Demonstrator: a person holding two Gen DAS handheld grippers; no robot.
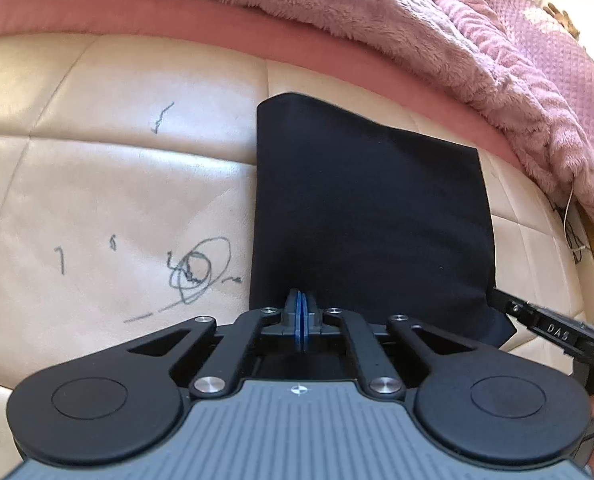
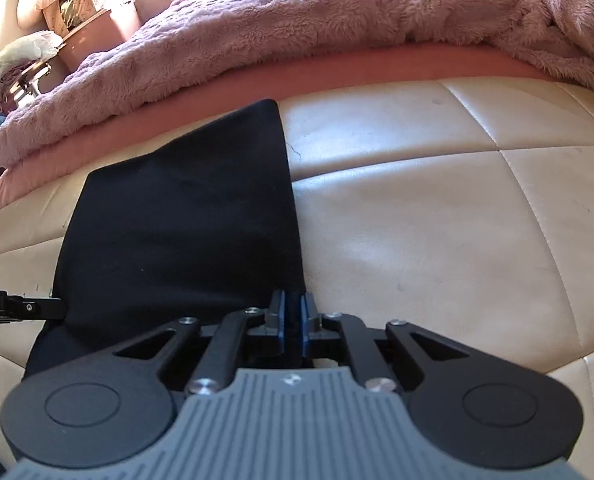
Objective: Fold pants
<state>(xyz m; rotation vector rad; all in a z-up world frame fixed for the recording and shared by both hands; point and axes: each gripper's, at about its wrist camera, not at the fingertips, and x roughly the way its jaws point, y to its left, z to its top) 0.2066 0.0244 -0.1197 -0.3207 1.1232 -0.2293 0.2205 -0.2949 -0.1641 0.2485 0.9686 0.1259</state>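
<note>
Black pants (image 1: 369, 216) on a cream quilted surface (image 1: 117, 184) in my feeds.
I see dark pen scribbles (image 1: 197, 270) on the cream, a fluffy pink blanket (image 2: 297, 28) over a salmon-pink edge (image 2: 377, 68), and blue pads (image 2: 293, 324) on my black-and-grey grippers.

The black pants (image 1: 369, 216) lie folded flat in a narrow rectangle on the cream quilted cushion (image 1: 117, 184).
</note>
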